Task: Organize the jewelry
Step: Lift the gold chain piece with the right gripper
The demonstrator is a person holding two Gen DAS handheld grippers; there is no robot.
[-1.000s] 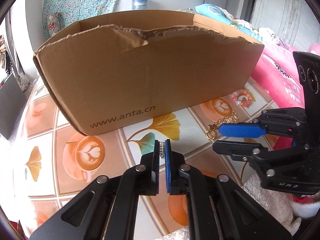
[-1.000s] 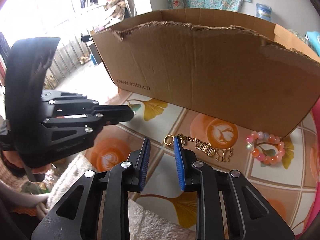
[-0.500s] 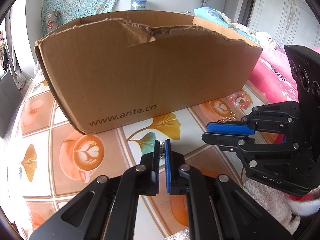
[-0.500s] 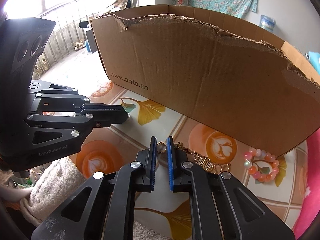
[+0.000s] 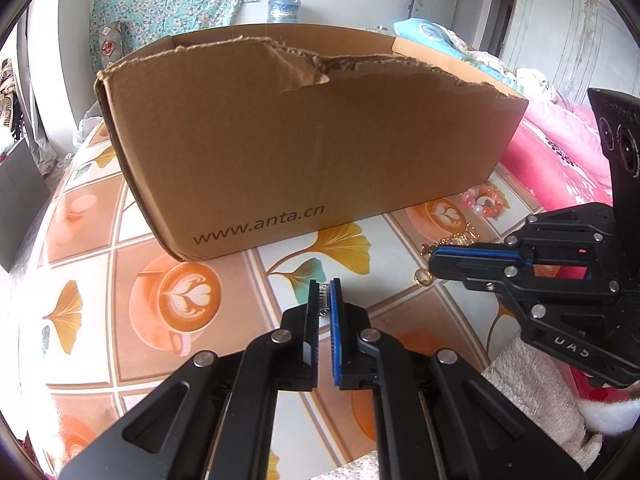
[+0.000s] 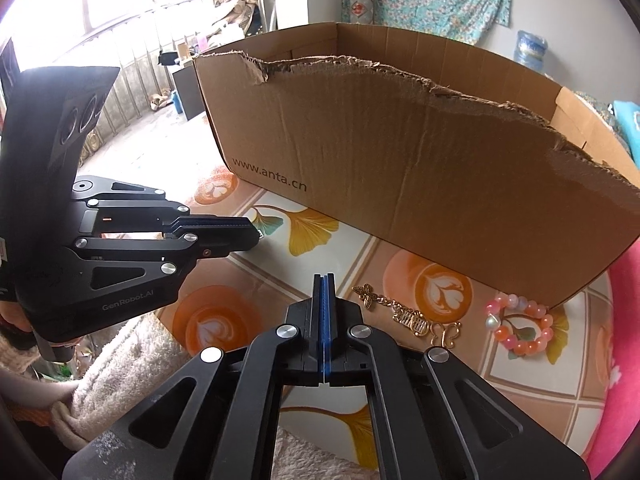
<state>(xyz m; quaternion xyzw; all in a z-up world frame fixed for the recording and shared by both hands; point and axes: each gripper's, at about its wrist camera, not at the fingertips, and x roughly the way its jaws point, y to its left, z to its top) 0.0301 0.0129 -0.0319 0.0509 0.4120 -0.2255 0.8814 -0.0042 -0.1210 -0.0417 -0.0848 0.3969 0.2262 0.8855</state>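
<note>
At the bottom of the left wrist view, my left gripper (image 5: 324, 294) is shut on a small silver ridged piece (image 5: 323, 300). My right gripper (image 6: 324, 280) has its blue pads pressed together on the ring end of a gold chain (image 6: 412, 316). The fingers hide the ring in the right wrist view. In the left wrist view the ring (image 5: 423, 278) pokes out at the right gripper's (image 5: 434, 262) tip. A pink bead bracelet (image 6: 520, 330) lies on the table to the right of the chain. Behind everything stands the torn cardboard box (image 5: 304, 148).
The table (image 5: 100, 320) has a patterned cloth with coffee cups and ginkgo leaves. A fluffy white sleeve (image 6: 120, 364) rests at its near edge. Pink bedding (image 5: 560, 160) lies to the right. The box wall (image 6: 440, 184) rises close behind the jewelry.
My right gripper's jaws went from open to fully shut around the chain's ring while it edged forward. The left gripper kept its grip and barely moved.
</note>
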